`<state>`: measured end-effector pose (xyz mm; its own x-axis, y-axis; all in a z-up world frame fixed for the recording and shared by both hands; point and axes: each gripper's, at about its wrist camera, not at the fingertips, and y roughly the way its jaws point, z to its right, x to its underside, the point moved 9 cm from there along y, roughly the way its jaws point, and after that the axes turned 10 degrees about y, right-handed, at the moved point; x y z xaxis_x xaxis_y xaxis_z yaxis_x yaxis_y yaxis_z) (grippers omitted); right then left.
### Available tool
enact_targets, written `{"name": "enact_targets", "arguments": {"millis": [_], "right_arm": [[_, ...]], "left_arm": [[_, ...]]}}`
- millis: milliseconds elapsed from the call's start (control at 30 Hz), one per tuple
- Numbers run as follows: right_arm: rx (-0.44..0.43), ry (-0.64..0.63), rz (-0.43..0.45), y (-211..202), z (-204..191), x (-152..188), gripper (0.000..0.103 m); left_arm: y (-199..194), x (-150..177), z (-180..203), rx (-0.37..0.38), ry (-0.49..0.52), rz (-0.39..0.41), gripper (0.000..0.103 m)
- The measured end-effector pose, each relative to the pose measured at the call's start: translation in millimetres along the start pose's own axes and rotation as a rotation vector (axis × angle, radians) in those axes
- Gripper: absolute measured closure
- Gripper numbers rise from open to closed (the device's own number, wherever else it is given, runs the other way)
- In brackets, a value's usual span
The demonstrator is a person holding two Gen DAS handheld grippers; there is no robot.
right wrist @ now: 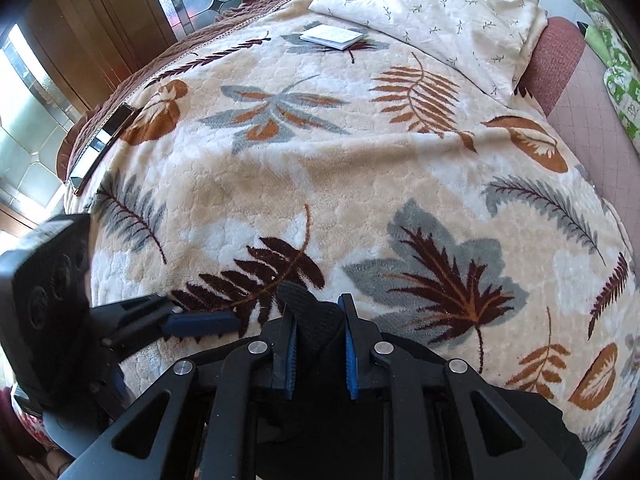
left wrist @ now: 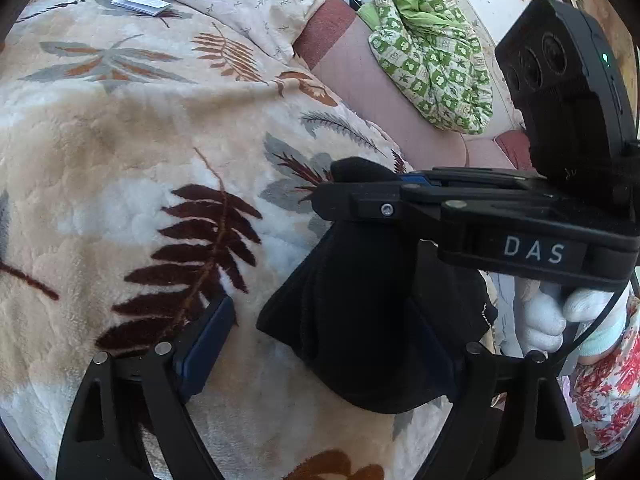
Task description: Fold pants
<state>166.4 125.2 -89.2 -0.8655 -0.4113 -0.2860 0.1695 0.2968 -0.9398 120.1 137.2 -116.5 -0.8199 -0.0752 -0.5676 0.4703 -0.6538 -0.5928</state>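
The black pants (left wrist: 372,320) hang bunched above a leaf-patterned blanket (left wrist: 140,140). My right gripper (right wrist: 320,344) is shut on a fold of the black pants (right wrist: 312,316); it also shows in the left wrist view (left wrist: 344,196) pinching the top of the bundle. My left gripper (left wrist: 320,344) is open, its blue-padded fingers (left wrist: 204,344) spread to either side of the hanging cloth without gripping it. The left gripper shows at the left of the right wrist view (right wrist: 200,324).
A white pillow (right wrist: 432,12) lies at the head of the bed with a small booklet (right wrist: 332,36) beside it. A green patterned cloth (left wrist: 432,60) sits on a pink surface (left wrist: 360,80) to the right. A phone-like object (right wrist: 100,140) lies at the blanket's left edge.
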Motion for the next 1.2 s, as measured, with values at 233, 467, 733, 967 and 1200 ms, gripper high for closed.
{"name": "enact_targets", "arguments": {"millis": [233,467,733,967,1200], "right_arm": [[-0.001,-0.013,0.019,-8.6,-6.6,2.4,0.083],[-0.037,-0.003,0.064,-19.6,-9.2,11.9,0.083],[-0.086,0.062,0.147,-40.7,20.9,22.4,0.083],[-0.12,0.241,0.222,-60.2,104.6,62.0,0.081],[-0.004,0.509,0.262,-70.1,223.6,141.5,0.065]], "left_arm": [[13.6,5.5,25.3,0.086,0.053,-0.016,0.084],[3.2,10.2,39.0,0.011,0.068,-0.008,0.083],[14.1,1.3,85.2,-0.169,0.163,-0.045,0.082],[62.3,4.5,137.5,-0.14,0.21,-0.103,0.055],[80.9,38.8,184.2,0.091,0.224,-0.215,0.038]]}}
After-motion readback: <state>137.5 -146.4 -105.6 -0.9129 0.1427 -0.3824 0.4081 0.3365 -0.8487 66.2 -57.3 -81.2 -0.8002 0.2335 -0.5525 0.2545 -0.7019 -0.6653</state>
